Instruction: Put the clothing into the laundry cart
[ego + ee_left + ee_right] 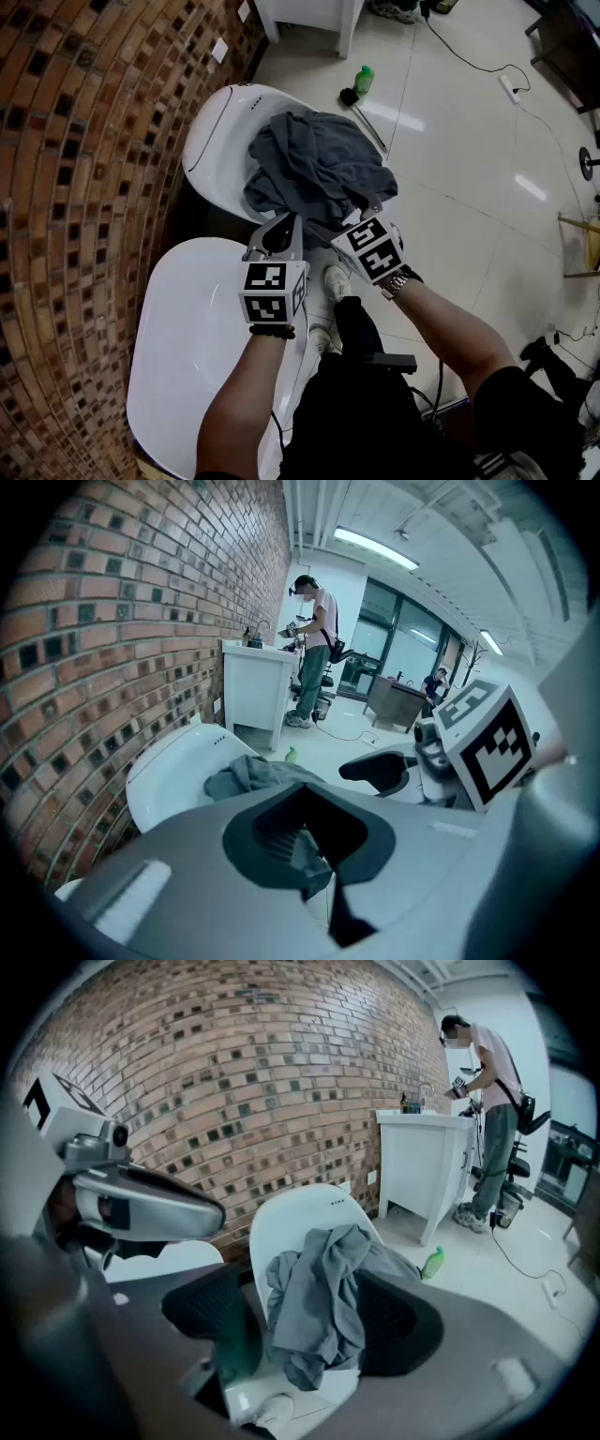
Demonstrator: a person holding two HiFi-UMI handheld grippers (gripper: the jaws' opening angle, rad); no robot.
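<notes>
Grey clothing (314,164) heaped on the far white chair (211,141), just ahead of both grippers. Right gripper (361,211) fingers (403,1321) stand apart, framing the heap; left gripper (277,232) fingers (187,855) pinch its near fold.

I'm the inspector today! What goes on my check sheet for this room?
Surface: far white chair, near white chair, both by the brick wall.
Job's things: grey clothing heaped on the far chair; no clear laundry cart seen.
Clutter: green bottle on the floor.
Grippers: left gripper pinches a bit of clothing; right gripper open, clothing between its jaws.
Cables: cable and power strip on the floor.
Surroundings: person at a white counter.
</notes>
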